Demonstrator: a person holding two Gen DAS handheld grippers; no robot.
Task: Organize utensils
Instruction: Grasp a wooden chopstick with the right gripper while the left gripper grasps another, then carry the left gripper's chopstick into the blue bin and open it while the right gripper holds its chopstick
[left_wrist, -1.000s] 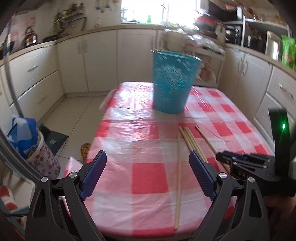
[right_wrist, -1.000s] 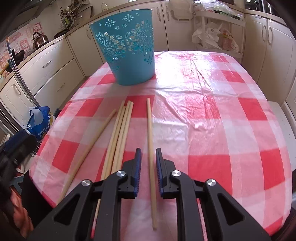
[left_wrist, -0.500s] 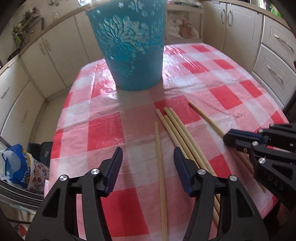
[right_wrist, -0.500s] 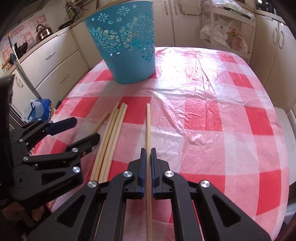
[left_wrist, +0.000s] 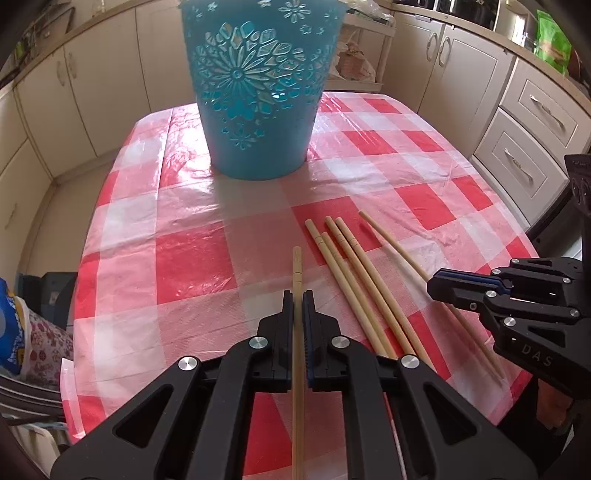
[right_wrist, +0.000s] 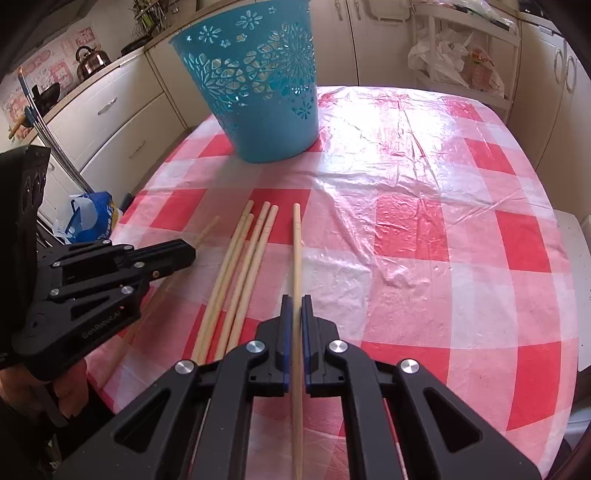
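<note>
— Wooden sticks, are they? Which do you have?

— My left claw is pressed together on the left stick, pinching it between the blue pads. The stick runs straight out ahead of the claw, and its far tip pokes a little past my fingertips. The rest runs back under the claw.

— And the other claw?

— My right claw is pinching the right stick the same way, pads tight on both sides. More of that one reaches out ahead of the claw than of the left one.

— Are they off the table?

— I cannot tell. Both lie low over the red and white check cloth.

— Where are the others?

— 4 sticks lie loose on the cloth, close together, just right of my left claw and just left of my right claw. So they lie between the 2 claws, with their far tips fanned slightly apart.

— That makes 6?

— Yes, 6: 2 pinched, 4 free.

— And the bin?

— The blue bin stands upright on the cloth, well ahead of both claws. From my left claw it is ahead and slightly left. From my right claw it is ahead and further left. Its wall has flower cut-outs. It stands apart from all 6 sticks.
</note>
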